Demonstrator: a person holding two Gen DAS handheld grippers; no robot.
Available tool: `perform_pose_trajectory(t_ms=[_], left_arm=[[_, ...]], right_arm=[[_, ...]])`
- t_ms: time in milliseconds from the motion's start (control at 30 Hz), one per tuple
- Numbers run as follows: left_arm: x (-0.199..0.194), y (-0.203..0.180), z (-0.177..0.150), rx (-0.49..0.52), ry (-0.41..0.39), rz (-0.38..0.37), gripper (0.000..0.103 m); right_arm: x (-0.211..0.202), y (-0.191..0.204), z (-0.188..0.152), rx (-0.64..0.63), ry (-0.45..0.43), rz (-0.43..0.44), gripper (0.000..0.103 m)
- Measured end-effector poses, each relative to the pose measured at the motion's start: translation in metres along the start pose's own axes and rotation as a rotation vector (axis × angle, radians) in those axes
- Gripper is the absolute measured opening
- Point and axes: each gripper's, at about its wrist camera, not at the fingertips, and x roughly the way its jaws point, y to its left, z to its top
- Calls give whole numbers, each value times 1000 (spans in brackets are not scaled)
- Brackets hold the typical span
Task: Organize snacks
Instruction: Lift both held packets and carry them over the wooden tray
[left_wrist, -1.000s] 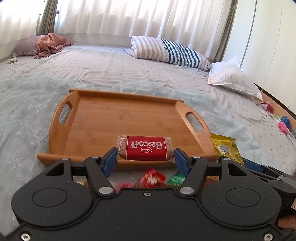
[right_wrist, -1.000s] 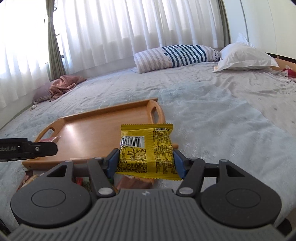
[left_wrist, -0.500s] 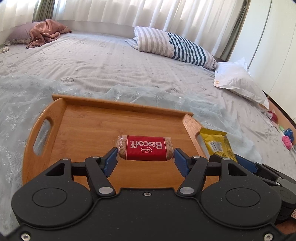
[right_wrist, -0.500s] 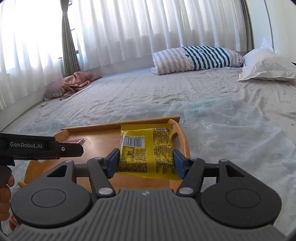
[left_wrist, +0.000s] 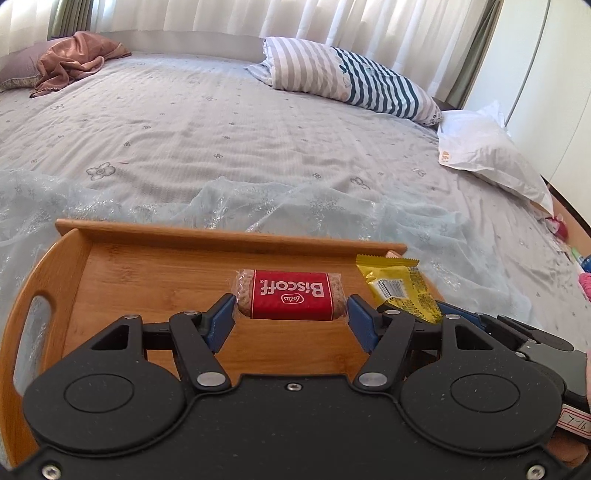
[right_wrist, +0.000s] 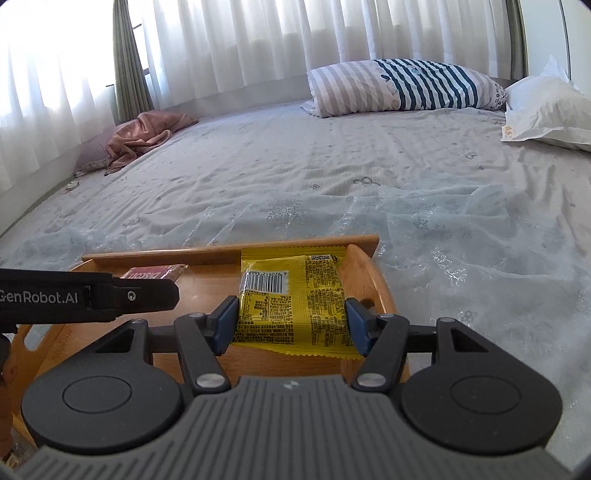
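I worked two handheld tools over a wooden tray (left_wrist: 155, 269) that sat on a wide bed (left_wrist: 221, 122) covered with a pale grey floral sheet.

My left tool (left_wrist: 291, 312) was clamped on a red Biscoff biscuit pack (left_wrist: 291, 298), its blue fingertips (left_wrist: 221, 320) pressing the pack's two short ends. The pack hung just above the tray floor, near the middle and toward the far rim; I could not tell whether it touched the wood.

My right tool (right_wrist: 291, 319) gripped a yellow snack packet (right_wrist: 291, 295) by its side edges, barcode side facing up. The packet was over the right part of the tray, its top edge reaching the far rim, beside the right handle. In the right wrist view, the left tool's black body came in from the left with the Biscoff pack showing at its tip.

Farther back on the bed lay a striped pillow (left_wrist: 351, 81), a white pillow (left_wrist: 487, 162) to its right, and a crumpled pinkish-brown cloth (left_wrist: 74, 61) at the far left. White curtains (right_wrist: 258, 44) hung along the window behind.
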Motion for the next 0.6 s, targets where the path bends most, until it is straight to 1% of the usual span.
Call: perform_pose_trajectory(t_ms=[133, 300, 600], left_arm=[[16, 4, 4, -9, 5, 15, 63], [33, 10, 5, -28, 21, 24, 63], [46, 13, 6, -38, 26, 33, 63]], right_arm=[[14, -4, 3, 20, 24, 1, 64], [24, -3, 4, 11, 37, -4, 64], [34, 4, 5, -5, 50, -6, 64]])
